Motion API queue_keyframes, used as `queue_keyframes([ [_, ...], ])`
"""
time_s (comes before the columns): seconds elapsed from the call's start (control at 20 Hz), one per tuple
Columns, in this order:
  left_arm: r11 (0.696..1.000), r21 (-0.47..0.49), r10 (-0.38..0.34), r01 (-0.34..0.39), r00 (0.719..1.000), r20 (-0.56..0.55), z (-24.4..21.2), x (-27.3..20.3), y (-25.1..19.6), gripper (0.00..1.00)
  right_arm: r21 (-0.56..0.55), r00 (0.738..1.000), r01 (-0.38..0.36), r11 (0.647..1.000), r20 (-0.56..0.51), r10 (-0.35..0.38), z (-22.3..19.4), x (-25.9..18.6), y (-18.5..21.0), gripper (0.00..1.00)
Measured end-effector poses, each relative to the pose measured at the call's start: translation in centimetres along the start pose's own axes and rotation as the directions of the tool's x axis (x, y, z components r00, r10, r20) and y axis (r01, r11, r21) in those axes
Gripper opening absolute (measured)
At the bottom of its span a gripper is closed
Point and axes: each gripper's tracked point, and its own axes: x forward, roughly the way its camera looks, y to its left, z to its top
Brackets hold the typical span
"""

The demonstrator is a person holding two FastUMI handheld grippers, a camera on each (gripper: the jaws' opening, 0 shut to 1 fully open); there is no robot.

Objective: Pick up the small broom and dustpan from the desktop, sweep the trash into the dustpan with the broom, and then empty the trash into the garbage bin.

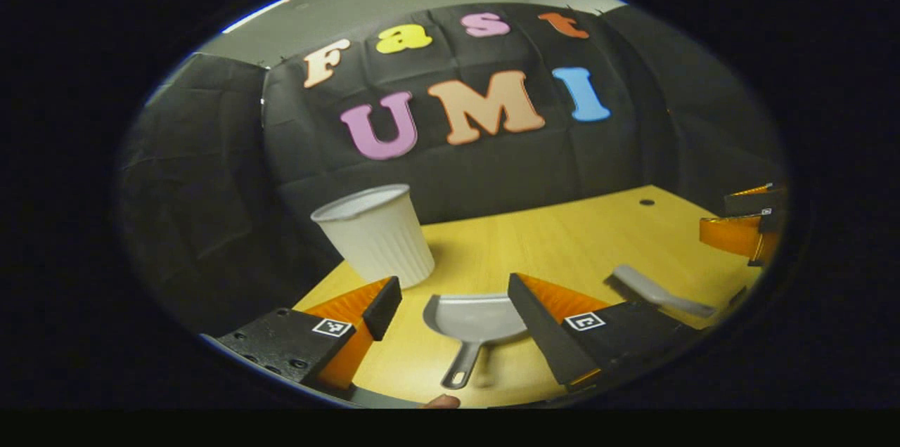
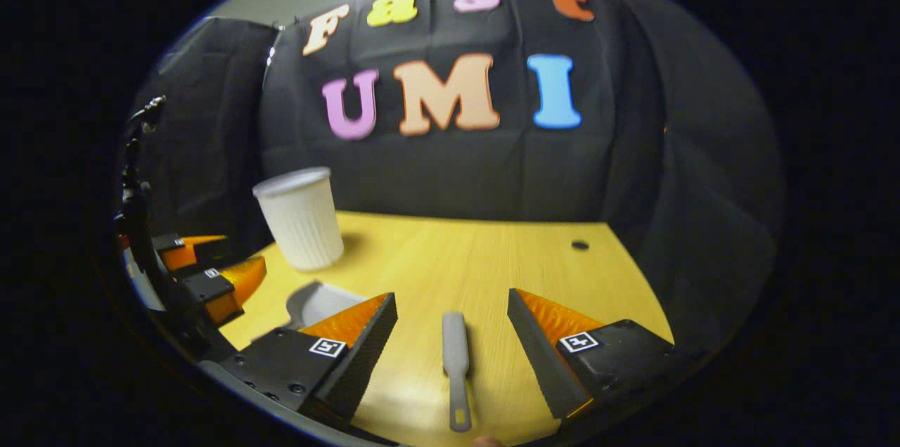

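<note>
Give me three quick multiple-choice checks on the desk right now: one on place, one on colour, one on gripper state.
1. The dustpan lies:
A. inside the bin
B. flat on the desk, between the left gripper's fingers in the left gripper view
C. held up in the air

2. The bin is:
A. white
B. red
C. green

3. The right gripper is:
A. shut on the broom
B. shut on the bin
C. open, with the broom lying between its fingers

Answers: B, the pan rests on the wooden desk; A, its ribbed wall is white; C, a clear gap shows on both sides of the broom.
</note>
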Motion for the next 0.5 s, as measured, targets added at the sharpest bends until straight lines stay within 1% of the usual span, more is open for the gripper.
queue_keyframes([
  [0.1, 0.999, -0.032, -0.012, 0.014, 0.996, 0.087, 3.7, -0.3, 0.1, 0.93, -0.025, 0.991, 0.03, 0.999, 0.13, -0.027, 4.4, -1.0, 0.1, 0.93],
  [0.15, 0.999, -0.045, -0.02, 0.026, 0.99, 0.137, 5.5, -0.3, 0.2, 0.93, -0.044, 0.981, 0.049, 0.998, 0.189, -0.04, 5.2, -2.3, -0.1, 0.93],
  [0.2, 0.998, -0.051, -0.033, 0.042, 0.984, 0.175, 7.0, -0.3, 0.0, 0.93, -0.052, 0.968, 0.078, 0.996, 0.244, -0.063, 7.3, -4.0, -0.6, 0.93],
  [0.3, 0.996, -0.043, -0.072, 0.083, 0.976, 0.207, 8.8, 0.0, -0.5, 0.93, -0.044, 0.946, 0.121, 0.992, 0.307, -0.102, 9.6, -6.6, -0.8, 0.93],
  [0.4, 0.994, -0.039, -0.084, 0.098, 0.961, 0.263, 10.7, -0.2, -0.3, 0.93, -0.023, 0.924, 0.121, 0.992, 0.368, -0.104, 11.4, -8.6, -0.5, 0.93],
  [0.5, 0.992, -0.027, -0.109, 0.122, 0.95, 0.292, 12.2, -0.1, -0.3, 0.93, -0.017, 0.91, 0.149, 0.989, 0.392, -0.131, 12.9, -10.6, -0.6, 0.93],
])
